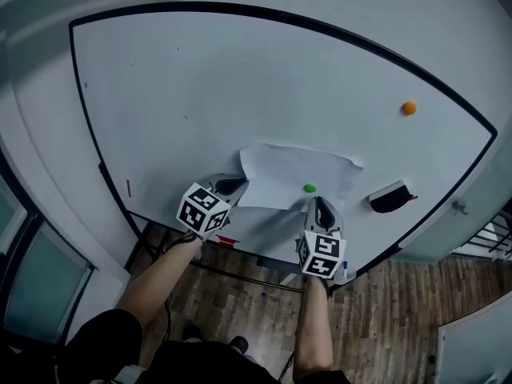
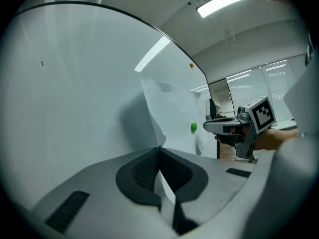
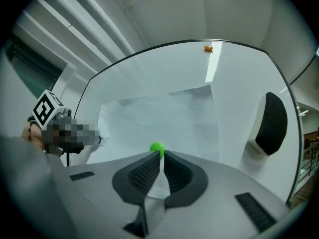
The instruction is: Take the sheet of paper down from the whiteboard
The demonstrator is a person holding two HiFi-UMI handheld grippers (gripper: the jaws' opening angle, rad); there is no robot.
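**While both grippers pinch the sheet, one green magnet pins it**

Since the sheet of paper is thin and limp, I judge it will weigh next to nothing, buckle wherever it is pushed, and tear if I pull hard against whatever pins it. It lies on the whiteboard directly ahead of both my tools, creased and bulging off the surface in its upper part. My left gripper has its jaws closed on the sheet's near left corner, with the paper's edge running down between the pads. My right gripper is likewise clamped on the lower edge. The green magnet sits on the paper just beyond its tips. That magnet looks to be the only thing pinning the sheet. The orange magnet is on bare board well beyond my right tool.

Two holds along the bottom edge suit so floppy a thing, since they spread the pull. Easing the paper out from under the magnet, gently and evenly, should be safer than a jerk. The eraser clings to the board near my right gripper's outer side, apart from the sheet. The whiteboard's lower edge runs just under both tools, and behind them, toward me, the room is open.
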